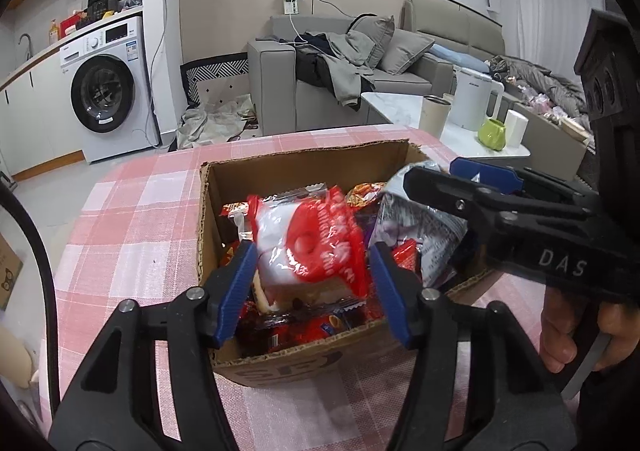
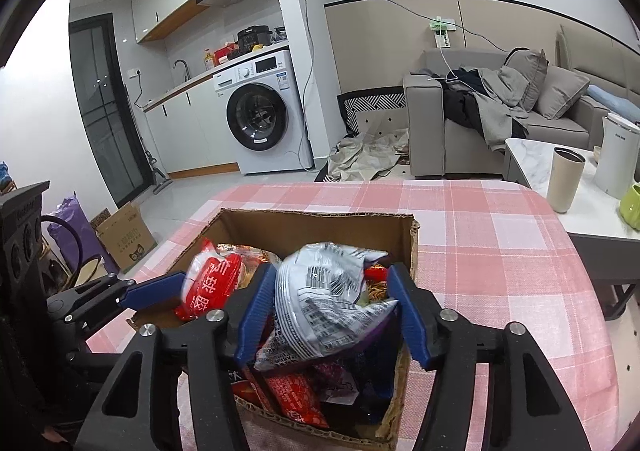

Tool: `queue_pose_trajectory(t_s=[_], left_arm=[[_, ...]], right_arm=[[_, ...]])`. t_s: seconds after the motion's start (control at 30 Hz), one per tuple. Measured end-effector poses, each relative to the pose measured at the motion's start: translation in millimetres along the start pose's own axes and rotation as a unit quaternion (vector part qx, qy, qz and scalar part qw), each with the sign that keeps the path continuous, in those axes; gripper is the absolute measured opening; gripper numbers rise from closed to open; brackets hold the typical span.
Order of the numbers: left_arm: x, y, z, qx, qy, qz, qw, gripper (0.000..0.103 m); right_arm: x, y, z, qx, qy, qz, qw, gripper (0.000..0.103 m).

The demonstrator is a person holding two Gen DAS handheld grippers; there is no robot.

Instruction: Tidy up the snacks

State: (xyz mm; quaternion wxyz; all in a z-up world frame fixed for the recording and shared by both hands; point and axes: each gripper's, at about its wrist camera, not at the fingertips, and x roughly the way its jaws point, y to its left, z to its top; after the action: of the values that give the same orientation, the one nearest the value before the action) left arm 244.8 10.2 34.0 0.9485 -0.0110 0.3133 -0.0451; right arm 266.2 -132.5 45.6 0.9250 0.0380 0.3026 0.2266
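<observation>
Over the pink checked tabletop sits one cardboard box, flaps cut away, heaped with snack packets; both grippers hang above it, tilted down into its open top. Left gripper has its blue fingers parted on either side of a red-and-white packet; the pads stand just clear of the wrapper rather than pinching it, so I judge the packet released and resting on the pile beneath, placed there because the box is where the snacks are being gathered. Right gripper likewise has its fingers spread around a silver-grey printed bag; a gap shows on the right side, while on the left I cannot tell whether the pad brushes the foil; the bag seems to lie on the heap under its own weight, propped high since the box is already full.

Counted: one box; two grippers, each with two fingers; one red-and-white packet and one silver bag on top; beneath them several red wrappers, at least three, though the jumble hides the exact number. A hand grips the right gripper's handle in the left wrist view. Nothing else lies on the cloth that shows; so sorting looks nearly done, with both top items apparently delivered into the box.
</observation>
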Motion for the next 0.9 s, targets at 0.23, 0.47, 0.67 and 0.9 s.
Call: queue_pose_trajectory(t_s=[0.23,0.47,0.67,0.9], left_arm=[[-18.6,7.5,-3.8,-0.017,-0.015,-0.015,0.9996,0.087],[-44.5,13.3,-16.3,-0.025,-0.04,-0.016,0.9988,0.103],[-69.7,14.9,-35.1,-0.029,-0.062,-0.012,0.9976,0.103],[-85.6,17.7,-52.1,-0.032,-0.075,0.002,0.9967,0.103]], right_arm=[[-24.0,-9.9,-1.2,0.008,-0.018,0.002,1.0,0.096],[-49.6,-1.1,-14.3,-0.007,-0.031,0.032,0.999,0.103],[-71.4,12.2,-33.5,-0.023,-0.058,0.035,0.997,0.103],[-80.7,16.4,-59.0,-0.021,-0.066,0.038,0.997,0.103]])
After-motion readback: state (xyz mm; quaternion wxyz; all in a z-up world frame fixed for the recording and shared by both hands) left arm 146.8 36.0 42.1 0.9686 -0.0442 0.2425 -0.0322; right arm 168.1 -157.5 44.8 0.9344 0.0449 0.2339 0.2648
